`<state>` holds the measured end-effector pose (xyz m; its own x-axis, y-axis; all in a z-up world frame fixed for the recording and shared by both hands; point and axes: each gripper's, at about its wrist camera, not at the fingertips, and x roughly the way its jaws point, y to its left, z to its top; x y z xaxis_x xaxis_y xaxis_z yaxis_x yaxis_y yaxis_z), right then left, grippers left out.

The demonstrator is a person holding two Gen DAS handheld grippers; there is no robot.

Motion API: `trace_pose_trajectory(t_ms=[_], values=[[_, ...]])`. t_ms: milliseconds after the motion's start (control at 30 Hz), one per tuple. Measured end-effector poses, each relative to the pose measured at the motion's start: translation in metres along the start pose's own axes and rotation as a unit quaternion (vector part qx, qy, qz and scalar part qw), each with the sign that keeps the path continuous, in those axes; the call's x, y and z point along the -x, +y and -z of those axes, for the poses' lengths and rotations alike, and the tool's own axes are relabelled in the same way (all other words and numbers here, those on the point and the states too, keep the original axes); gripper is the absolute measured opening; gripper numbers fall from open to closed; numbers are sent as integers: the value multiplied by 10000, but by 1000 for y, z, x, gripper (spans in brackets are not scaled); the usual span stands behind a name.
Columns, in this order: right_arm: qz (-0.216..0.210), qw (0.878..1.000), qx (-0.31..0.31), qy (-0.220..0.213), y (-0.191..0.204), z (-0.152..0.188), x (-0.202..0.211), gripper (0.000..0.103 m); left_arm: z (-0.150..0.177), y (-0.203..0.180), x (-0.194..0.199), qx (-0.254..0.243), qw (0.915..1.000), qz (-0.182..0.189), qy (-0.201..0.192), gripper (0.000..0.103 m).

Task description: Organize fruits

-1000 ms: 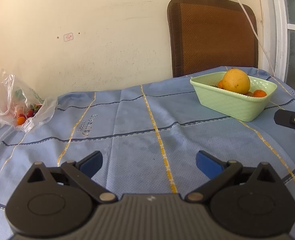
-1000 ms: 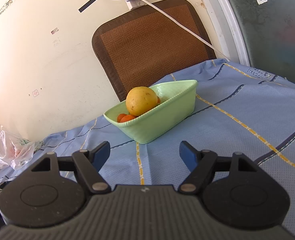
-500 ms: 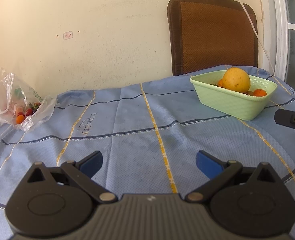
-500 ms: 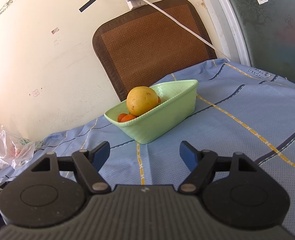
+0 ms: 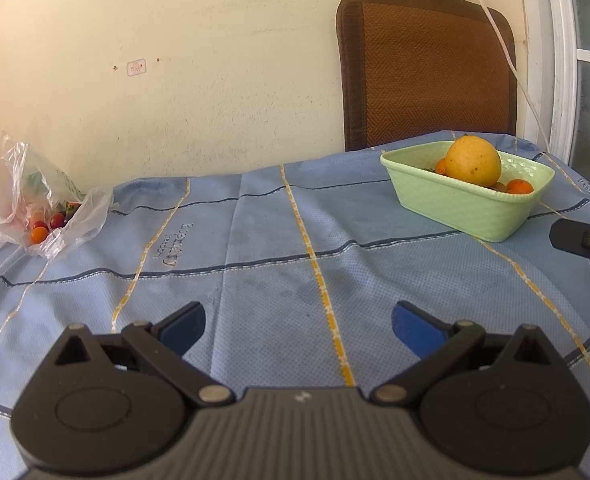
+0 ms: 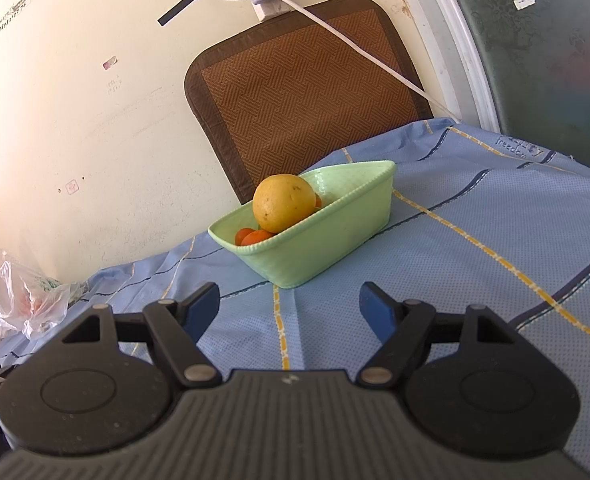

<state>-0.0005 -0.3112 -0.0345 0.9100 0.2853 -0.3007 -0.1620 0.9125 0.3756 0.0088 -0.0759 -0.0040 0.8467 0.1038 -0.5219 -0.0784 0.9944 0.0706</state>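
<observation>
At far left I see a clear plastic bag (image 5: 35, 204) of small red and orange fruits lying on the blue-clothed tabletop (image 5: 255, 248). My left tool (image 5: 299, 322) hangs released over bare cloth, grasping nothing. Further right, the green basket (image 6: 327, 236) holds a large yellow fruit (image 6: 283, 202) on small orange ones (image 6: 255, 237). My right tool (image 6: 289, 304) is spread, empty, just short of the basket.

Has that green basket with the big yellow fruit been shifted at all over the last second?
No. In the right wrist view the green basket sits in the same spot on the blue tablecloth, in front of the brown woven mat, as before.
</observation>
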Motion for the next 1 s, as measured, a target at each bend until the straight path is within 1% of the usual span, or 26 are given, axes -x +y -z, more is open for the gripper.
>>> trace_pose_trajectory(t_ms=[667,767,900,1000], values=[[-4,10000,-3,-7,0,1,0,79,0,1,0,11,10000,-15,-10,103],[-6,10000,5,-1,0,1,0,79,0,2,3,73,9999,-18,-94,103],[-19,10000,16,14,1,0,-1,79,0,9,11,228,9991,153,-330,103],[-36,10000,19,19,0,0,-1,79,-1,11,13,286,9988,147,-374,103]])
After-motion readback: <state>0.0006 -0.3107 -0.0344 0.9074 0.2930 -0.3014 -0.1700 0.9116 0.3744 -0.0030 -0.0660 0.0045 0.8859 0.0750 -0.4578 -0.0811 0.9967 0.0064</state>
